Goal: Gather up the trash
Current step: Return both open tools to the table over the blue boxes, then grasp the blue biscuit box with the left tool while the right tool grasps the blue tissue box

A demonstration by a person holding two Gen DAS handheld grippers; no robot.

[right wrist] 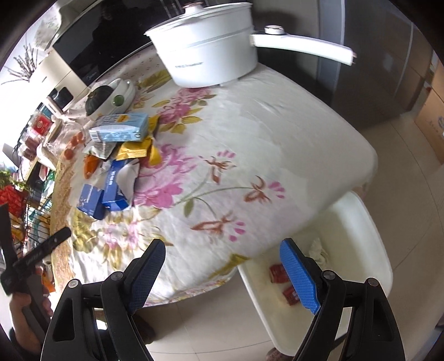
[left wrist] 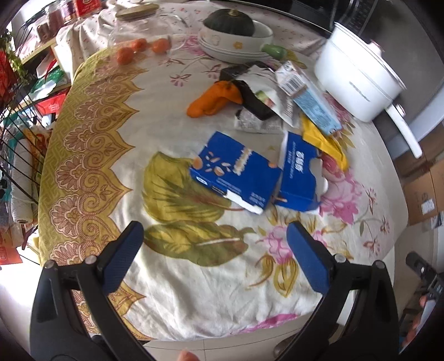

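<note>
A heap of trash lies on the flowered tablecloth (left wrist: pixel 172 291): two blue cartons (left wrist: pixel 236 172) (left wrist: pixel 298 177), a yellow packet (left wrist: pixel 324 138), a light blue box (left wrist: pixel 308 97), a white wrapper (left wrist: pixel 266 91) and an orange piece (left wrist: pixel 213 98). My left gripper (left wrist: pixel 215 230) hangs open over the cloth just short of the blue cartons, nothing between its fingers. In the right wrist view the same heap (right wrist: pixel 116 155) sits far left. My right gripper (right wrist: pixel 222 247) stands open and empty over the table's near edge. A white bin (right wrist: pixel 360 236) below holds red wrappers (right wrist: pixel 277 273) and crumpled paper (right wrist: pixel 319 250).
A white pot (right wrist: pixel 208 52) with a long handle stands at the table's far side. A bowl with a dark squash (left wrist: pixel 230 22) and small oranges (left wrist: pixel 138 47) sit behind the heap. A wire rack (left wrist: pixel 16 125) stands left of the table. Cardboard boxes (left wrist: pixel 424 183) rest on the floor.
</note>
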